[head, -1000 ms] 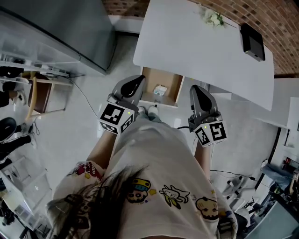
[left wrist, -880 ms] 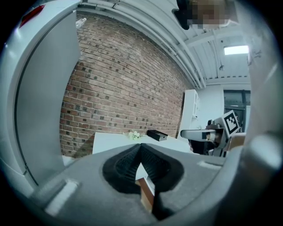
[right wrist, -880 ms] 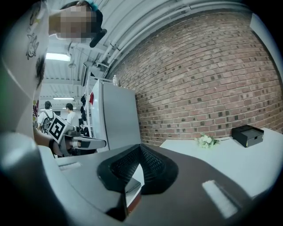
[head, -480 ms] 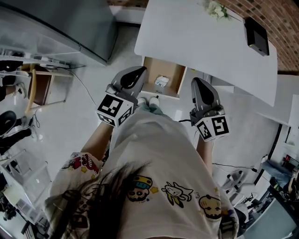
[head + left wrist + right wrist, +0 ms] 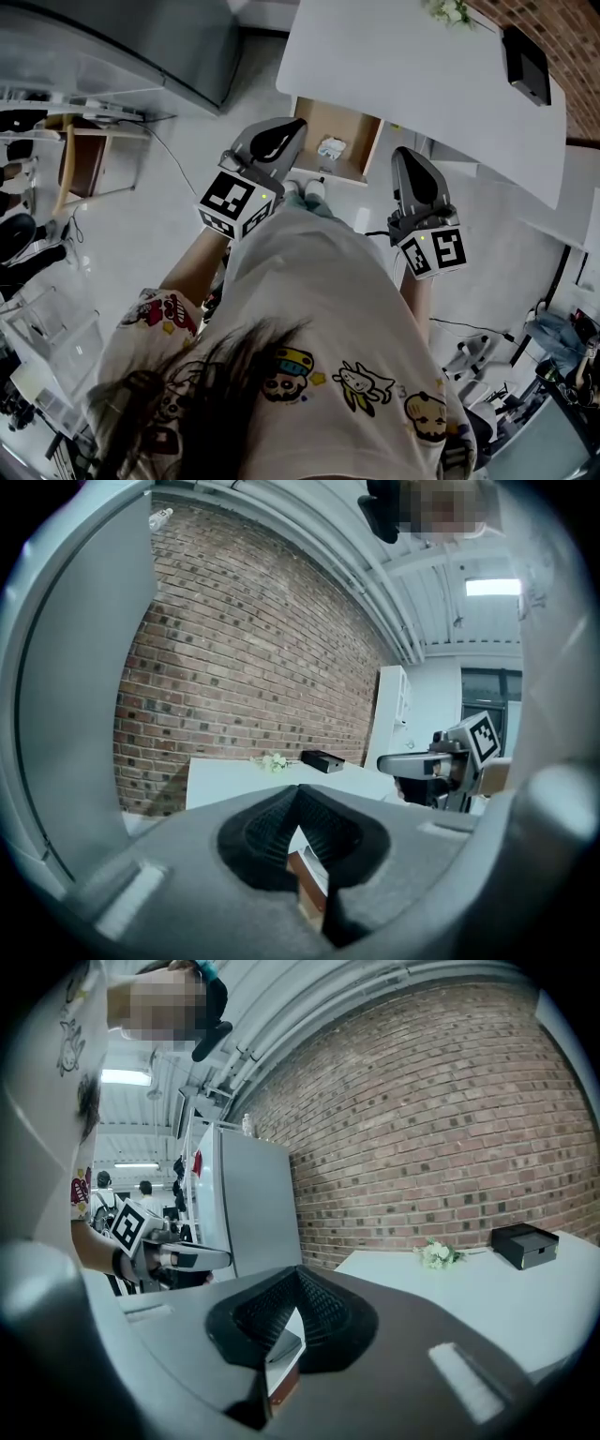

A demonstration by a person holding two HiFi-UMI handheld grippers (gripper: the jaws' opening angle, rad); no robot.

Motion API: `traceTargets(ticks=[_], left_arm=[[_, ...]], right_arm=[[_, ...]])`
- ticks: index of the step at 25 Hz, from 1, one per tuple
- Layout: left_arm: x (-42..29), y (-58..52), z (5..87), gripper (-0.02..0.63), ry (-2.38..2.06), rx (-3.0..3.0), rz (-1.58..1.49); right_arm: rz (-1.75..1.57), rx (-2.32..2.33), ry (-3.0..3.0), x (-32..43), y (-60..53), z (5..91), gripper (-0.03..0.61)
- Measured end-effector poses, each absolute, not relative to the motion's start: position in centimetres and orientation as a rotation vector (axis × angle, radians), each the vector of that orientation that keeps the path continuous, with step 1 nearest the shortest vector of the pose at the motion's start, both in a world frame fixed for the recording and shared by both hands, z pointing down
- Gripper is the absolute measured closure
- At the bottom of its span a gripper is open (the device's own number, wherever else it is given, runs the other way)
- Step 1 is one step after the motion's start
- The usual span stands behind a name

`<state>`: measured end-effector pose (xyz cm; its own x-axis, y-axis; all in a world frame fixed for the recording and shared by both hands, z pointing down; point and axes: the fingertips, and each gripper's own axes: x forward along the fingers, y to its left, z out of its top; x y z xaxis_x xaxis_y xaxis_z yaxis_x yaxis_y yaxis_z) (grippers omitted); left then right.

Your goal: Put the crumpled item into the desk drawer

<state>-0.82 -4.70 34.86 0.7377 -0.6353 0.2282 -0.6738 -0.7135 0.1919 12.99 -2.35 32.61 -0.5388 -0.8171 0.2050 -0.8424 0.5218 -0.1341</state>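
Note:
The desk drawer [image 5: 352, 127] stands pulled out under the white desk [image 5: 412, 75], showing its wooden bottom. A white crumpled item [image 5: 331, 147] lies inside it. My left gripper [image 5: 284, 134] hovers over the drawer's left front corner, shut and empty. Just right of the drawer, my right gripper [image 5: 405, 161] is also shut with nothing in it. In the left gripper view the jaws [image 5: 298, 803] meet, and the right gripper [image 5: 441, 761] shows beyond them. The right gripper view shows its own closed jaws [image 5: 298, 1283] pointing over the desk [image 5: 487, 1297].
A black box [image 5: 527, 66] and a small bunch of white flowers [image 5: 450, 11] sit on the desk's far side by the brick wall. A grey fridge [image 5: 141, 47] stands to the left, with a wooden stool [image 5: 80, 173] below it. The person's shoes [image 5: 305, 190] are at the drawer's front.
The view has shifted, so desk and drawer sit a little higher and further right. Both grippers stay shut near the drawer front. The crumpled item has not moved.

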Motion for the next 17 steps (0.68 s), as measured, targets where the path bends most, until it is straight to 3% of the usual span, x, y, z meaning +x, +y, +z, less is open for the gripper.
traceTargets(ticks=[17], left_arm=[[-1.00, -5.32, 35.24, 0.615, -1.001, 2.673, 0.221]], right_arm=[[0.345, 1.480, -2.622, 13.44, -2.87, 32.60, 0.569]])
